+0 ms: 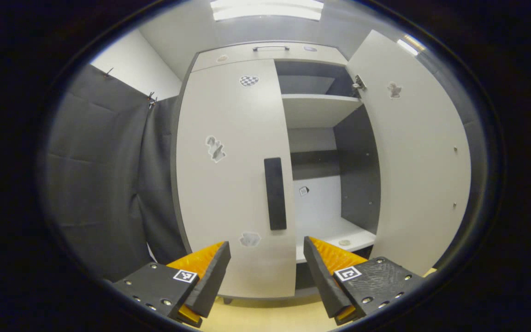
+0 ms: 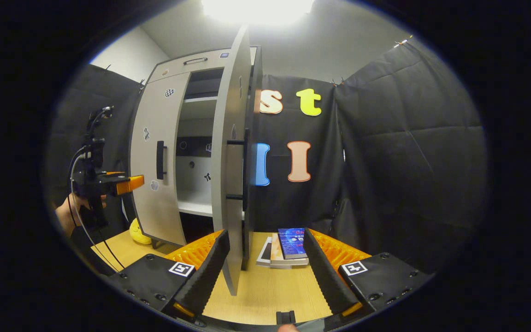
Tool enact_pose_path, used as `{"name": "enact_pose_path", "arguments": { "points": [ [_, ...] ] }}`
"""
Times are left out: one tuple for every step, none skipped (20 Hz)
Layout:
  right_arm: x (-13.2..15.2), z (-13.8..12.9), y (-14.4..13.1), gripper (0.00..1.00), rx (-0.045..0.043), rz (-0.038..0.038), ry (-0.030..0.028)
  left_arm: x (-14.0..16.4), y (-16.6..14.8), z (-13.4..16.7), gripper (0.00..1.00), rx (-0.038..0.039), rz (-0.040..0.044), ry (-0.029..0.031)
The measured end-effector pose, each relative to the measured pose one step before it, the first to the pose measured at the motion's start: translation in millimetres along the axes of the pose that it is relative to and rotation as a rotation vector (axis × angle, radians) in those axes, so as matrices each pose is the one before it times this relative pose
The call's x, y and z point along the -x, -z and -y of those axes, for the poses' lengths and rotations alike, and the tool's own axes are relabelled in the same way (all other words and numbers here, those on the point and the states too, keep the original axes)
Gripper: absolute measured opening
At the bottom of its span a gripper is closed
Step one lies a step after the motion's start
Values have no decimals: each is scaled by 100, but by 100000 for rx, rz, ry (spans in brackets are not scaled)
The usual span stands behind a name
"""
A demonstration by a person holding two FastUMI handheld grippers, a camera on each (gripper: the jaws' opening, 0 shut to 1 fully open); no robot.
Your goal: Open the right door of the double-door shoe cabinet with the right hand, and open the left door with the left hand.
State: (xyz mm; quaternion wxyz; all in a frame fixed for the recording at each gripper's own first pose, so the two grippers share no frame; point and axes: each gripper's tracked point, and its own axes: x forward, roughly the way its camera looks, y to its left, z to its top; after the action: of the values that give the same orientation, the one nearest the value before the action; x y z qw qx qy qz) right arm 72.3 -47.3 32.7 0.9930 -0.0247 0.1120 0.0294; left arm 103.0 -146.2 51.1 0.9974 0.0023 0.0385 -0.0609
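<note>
The pale double-door shoe cabinet stands in front of me. Its left door is closed, with a black vertical handle near its inner edge. The right door is swung wide open, baring the shelves. My left gripper is open, a short way in front of the left door and just below its handle. In the right gripper view the right door is seen edge-on, its handle on the far side. My right gripper is open, the door's lower edge showing between its fingers. A hand holds the left gripper before the left door.
A stack of books lies on the wooden table right of the open door. A yellow soft toy sits by the cabinet's left foot. Black cloth walls close in on both sides.
</note>
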Motion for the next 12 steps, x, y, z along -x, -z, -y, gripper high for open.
{"name": "enact_pose_path", "arguments": {
  "points": [
    [99, 13, 124, 96, -431, -526, 646, -992, -896, -209, 91, -338, 1914, -191],
    [87, 55, 250, 96, -326, -844, 644, -994, -658, -39, 92, -52, 1628, 177],
    [102, 30, 132, 99, -16, -820, 443, -967, -608, 72, 92, 337, 949, 915],
    [126, -15, 100, 96, 142, -631, 591, -811, -315, 44, 93, 393, 593, 928],
    [108, 90, 66, 100, 155, -331, 470, -938, -290, 79, 93, -23, 241, 636],
    [-63, 23, 156, 96, -18, -354, 184, -1049, -129, -3, 93, -463, -96, 251],
    [38, -129, 81, 96, -33, -316, -287, -1123, -211, 151, 92, -703, -26, 305],
    [-41, -104, 83, 100, 131, -384, -192, -1098, 34, 91, 92, -1088, -717, 331],
    [4, 12, 122, 99, 361, -478, -58, -927, 130, 454, 92, -1179, -807, 1891],
    [50, 117, 130, 100, 374, -443, 145, -913, 86, 360, 92, -688, -1284, 1002],
    [73, -2, 103, 100, 189, -396, 12, -809, 318, 177, 93, -599, -1552, 397],
    [-31, -91, 20, 100, -93, -227, -158, -713, 135, -53, 92, -786, -983, -467]
  ]
}}
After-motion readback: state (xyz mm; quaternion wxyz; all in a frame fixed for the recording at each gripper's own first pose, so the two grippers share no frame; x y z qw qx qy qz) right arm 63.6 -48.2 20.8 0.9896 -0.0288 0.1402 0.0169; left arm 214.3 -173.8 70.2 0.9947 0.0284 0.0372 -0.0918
